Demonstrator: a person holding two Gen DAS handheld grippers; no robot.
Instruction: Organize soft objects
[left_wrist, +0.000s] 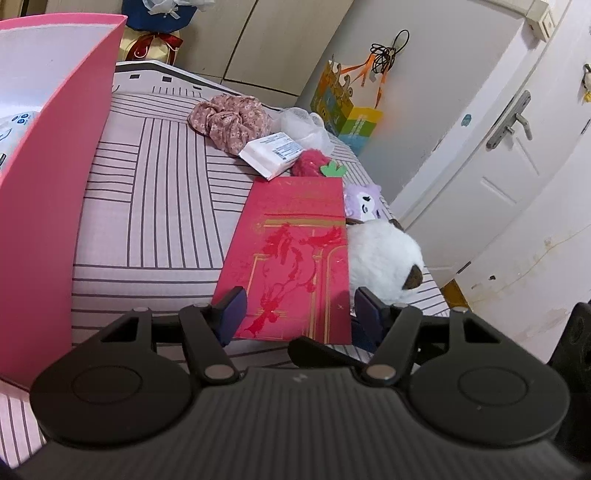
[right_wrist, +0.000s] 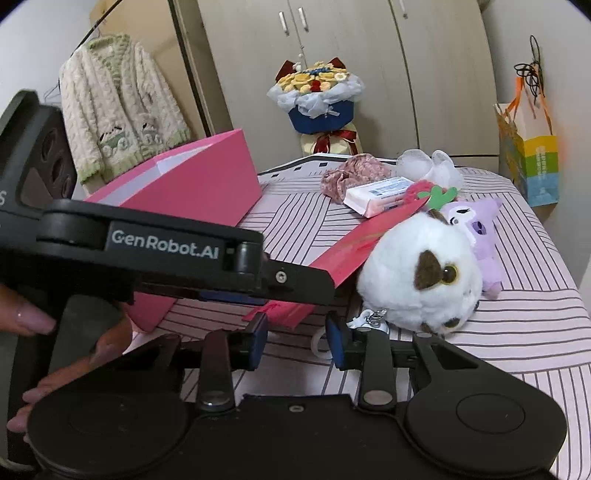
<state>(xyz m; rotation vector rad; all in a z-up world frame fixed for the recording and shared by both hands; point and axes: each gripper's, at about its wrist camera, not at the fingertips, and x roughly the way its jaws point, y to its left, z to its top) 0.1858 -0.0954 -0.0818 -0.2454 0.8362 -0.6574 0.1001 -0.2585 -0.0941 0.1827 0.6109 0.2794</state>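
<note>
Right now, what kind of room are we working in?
Most likely a bedroom: a bed with striped bedding, a wardrobe behind it, and a cardigan hanging on a hanger.

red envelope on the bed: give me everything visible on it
The red envelope is a flat, long rectangle that looks like stiff paper or card, printed with gold border lines and a brighter red brush-style figure. It lies lengthwise on the striped bed, though the right wrist view suggests its far end is propped up. The white plush sits against its right edge; the red strawberry plush sits at its far end. The left claw is open, fingers straddling its near end without clamping.
</note>
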